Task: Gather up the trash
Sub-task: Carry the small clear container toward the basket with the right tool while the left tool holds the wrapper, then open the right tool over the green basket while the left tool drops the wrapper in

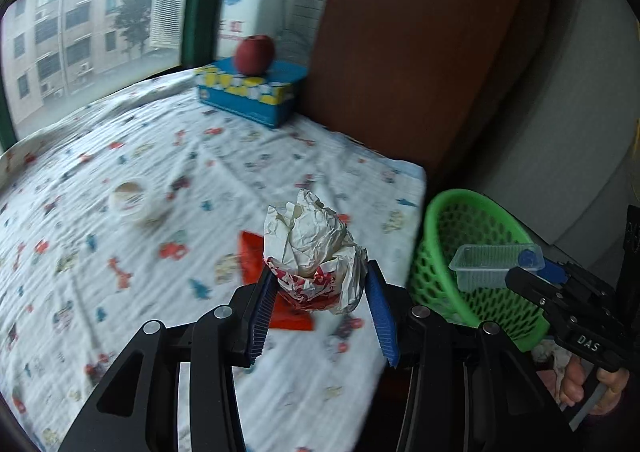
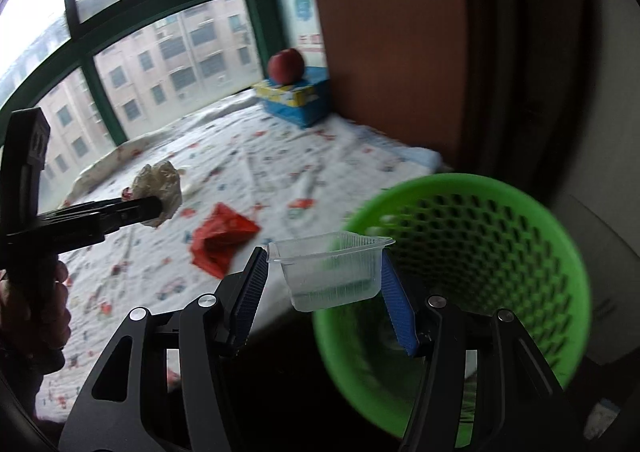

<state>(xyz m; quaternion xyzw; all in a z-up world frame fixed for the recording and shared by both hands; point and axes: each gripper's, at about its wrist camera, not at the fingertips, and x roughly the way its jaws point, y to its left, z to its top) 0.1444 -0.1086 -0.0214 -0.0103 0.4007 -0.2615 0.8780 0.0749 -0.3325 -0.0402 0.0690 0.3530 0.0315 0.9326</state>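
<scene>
My left gripper (image 1: pixel 322 284) is shut on a crumpled white and red paper wrapper (image 1: pixel 316 252) and holds it above the patterned tablecloth (image 1: pixel 120 156); the wrapper also shows in the right wrist view (image 2: pixel 158 186). My right gripper (image 2: pixel 324 276) is shut on a clear plastic tray (image 2: pixel 330 272) and holds it at the near rim of the green mesh basket (image 2: pixel 472 292). In the left wrist view the tray (image 1: pixel 492 264) hangs over the basket (image 1: pixel 472 260). A red wrapper (image 2: pixel 220 238) lies on the cloth, partly hidden behind the paper in the left view (image 1: pixel 250 256).
A small round white lidded cup (image 1: pixel 130 198) lies on the cloth at left. A red apple (image 1: pixel 255 54) sits on a blue and yellow box (image 1: pixel 250 94) at the far edge by the window. A brown wooden panel (image 1: pixel 400 52) stands behind the basket.
</scene>
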